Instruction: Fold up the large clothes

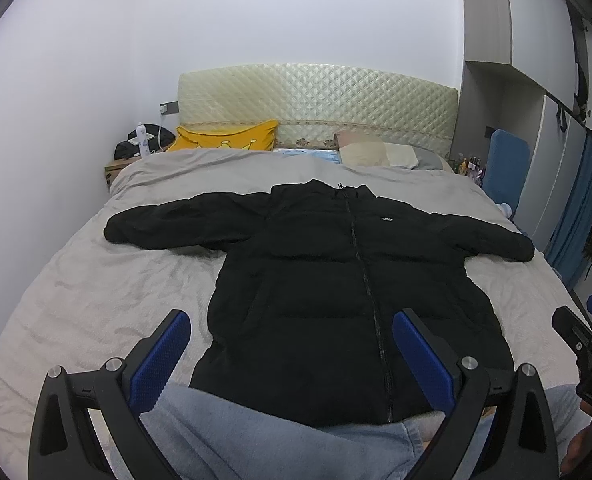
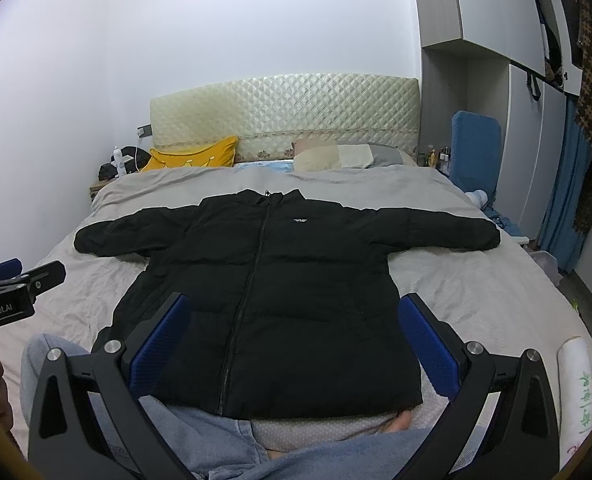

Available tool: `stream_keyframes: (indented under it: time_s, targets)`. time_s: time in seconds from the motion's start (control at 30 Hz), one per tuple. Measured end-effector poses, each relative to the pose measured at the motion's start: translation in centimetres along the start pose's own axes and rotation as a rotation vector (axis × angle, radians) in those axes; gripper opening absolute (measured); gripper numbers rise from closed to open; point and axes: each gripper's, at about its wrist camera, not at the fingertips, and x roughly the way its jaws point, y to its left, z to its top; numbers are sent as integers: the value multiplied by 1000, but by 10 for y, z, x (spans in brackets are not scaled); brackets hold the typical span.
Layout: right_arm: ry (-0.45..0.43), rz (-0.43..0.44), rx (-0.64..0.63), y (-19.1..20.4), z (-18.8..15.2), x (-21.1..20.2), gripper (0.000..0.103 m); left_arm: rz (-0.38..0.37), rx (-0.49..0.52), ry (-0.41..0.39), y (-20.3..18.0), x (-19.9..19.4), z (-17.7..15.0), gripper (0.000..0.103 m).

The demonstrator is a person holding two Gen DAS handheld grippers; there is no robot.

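**A:** Here we are at the foot of the bed (image 1: 76,280), and the black puffer jacket (image 1: 336,280) is laid flat on the grey cover, front side up, zip closed right up to the collar.

**B:** Both sleeves are spread wide, one reaching toward each side of the mattress. Small white logo (image 2: 298,221) on the chest, hem nearest the camera.

**A:** Left gripper (image 1: 292,356) hangs above the hem, its blue-padded fingers (image 1: 164,360) spread wide apart, nothing between them but air and jacket below.

**B:** Same story for the right gripper (image 2: 296,344): fingers (image 2: 428,348) splayed open, holding nothing, poised over the lower half of the jacket.

**A:** From the left wrist view you catch the right gripper out at the right edge; from the right wrist view the left one pokes in at the left edge. So they sit side by side, apart.

**B:** The person's legs in light blue jeans (image 2: 216,440) rest on the bed, touching the jacket's hem.

**A:** Up at the head end, a yellow cushion (image 1: 224,138) leans against the quilted headboard (image 1: 316,100), with beige and grey pillows (image 2: 348,156) beside it.

**B:** A blue padded chair (image 2: 474,148) stands off the far right corner, clothes hanging by the wardrobe (image 2: 488,20) beyond.
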Motion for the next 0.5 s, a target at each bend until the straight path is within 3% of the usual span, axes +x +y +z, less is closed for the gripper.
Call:
stream_keyframes:
  time_s: [0.2, 0.33, 0.5]
  targets:
    - [-33, -12, -2, -3, 15, 22, 103, -13, 9, -34, -6, 19, 18, 102]
    - [-40, 19, 19, -9, 27, 50, 103, -75, 8, -48, -12, 45, 37, 102]
    - [-61, -14, 6, -21, 42, 86, 103, -162, 39, -50, -26, 83, 58, 102]
